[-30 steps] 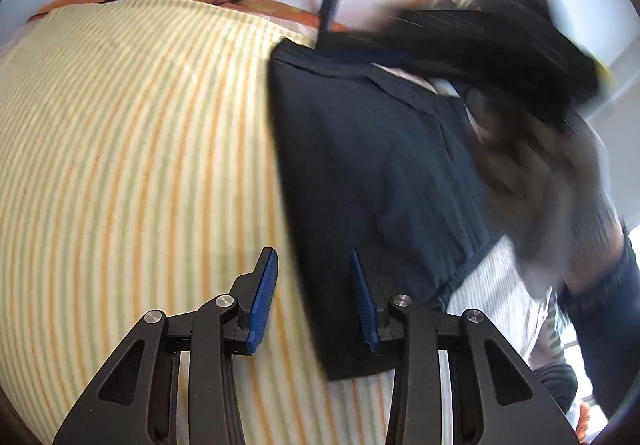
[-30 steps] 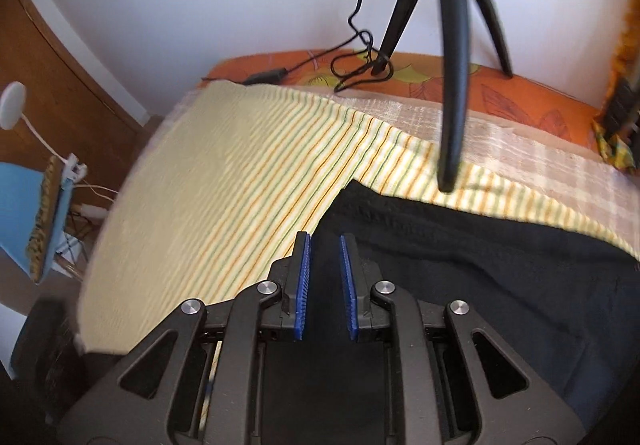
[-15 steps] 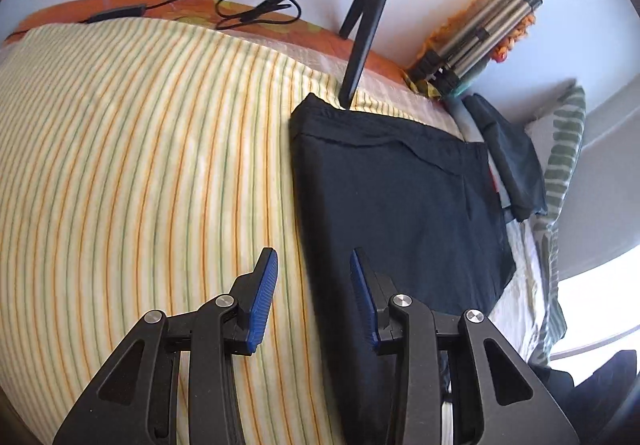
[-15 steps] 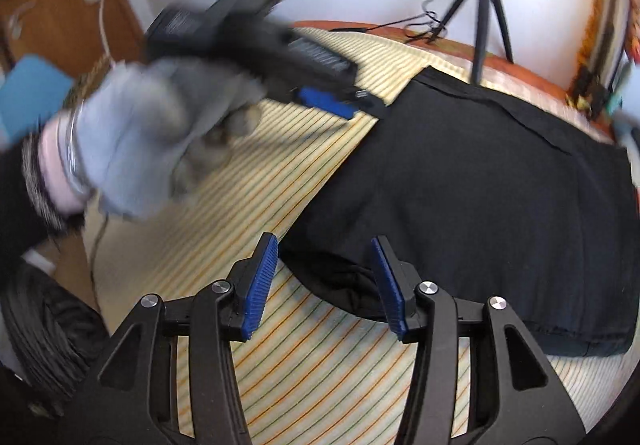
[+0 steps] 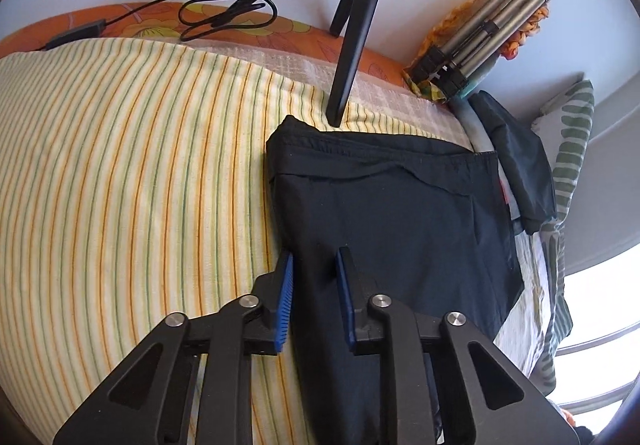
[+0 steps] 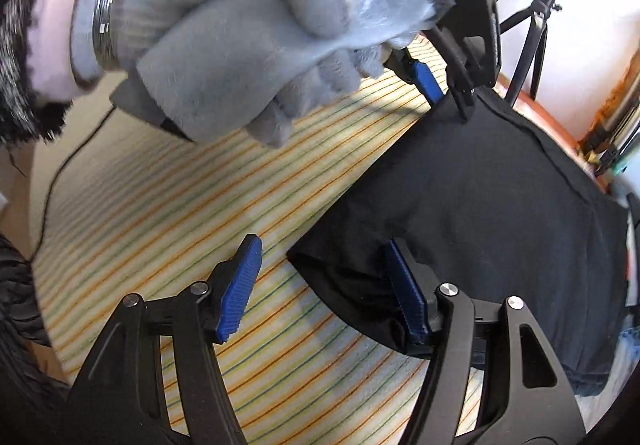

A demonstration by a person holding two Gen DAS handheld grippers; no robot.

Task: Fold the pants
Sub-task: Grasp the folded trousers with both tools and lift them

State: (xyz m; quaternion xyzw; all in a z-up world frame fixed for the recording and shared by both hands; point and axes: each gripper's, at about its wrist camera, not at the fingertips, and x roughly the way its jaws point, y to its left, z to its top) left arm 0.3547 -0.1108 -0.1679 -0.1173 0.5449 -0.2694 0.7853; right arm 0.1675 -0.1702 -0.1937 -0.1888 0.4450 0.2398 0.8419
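One pair of dark navy pants (image 5: pixel 400 245) is lying folded into a rough rectangle on a yellow striped bedsheet (image 5: pixel 132 181), just in front of a black tripod (image 5: pixel 352 45) standing at the head of the bed. Judging by the soft wrinkles and the limp, rumpled near corner, the cloth is looking light, floppy and easy to drag, so it should be taken by a hemmed edge or a corner, through all layers at once, or the fold may be slipping apart.

At the pants' left edge, the left gripper (image 5: pixel 312 297) is reaching in with its blue-padded fingers (image 5: pixel 285 297) partly spread; dark cloth is showing in the gap between them, but they are not pinching it. In the right wrist view the same left gripper (image 6: pixel 444 93), held by a grey-gloved hand (image 6: pixel 248 33), is touching down at the pants' far corner (image 6: pixel 500 181).

At the near corner, the right gripper (image 6: pixel 324 285) is holding its fingers wide apart, one pad (image 6: pixel 240 289) over the bedsheet and the other against the rumpled cloth, gripping nothing.
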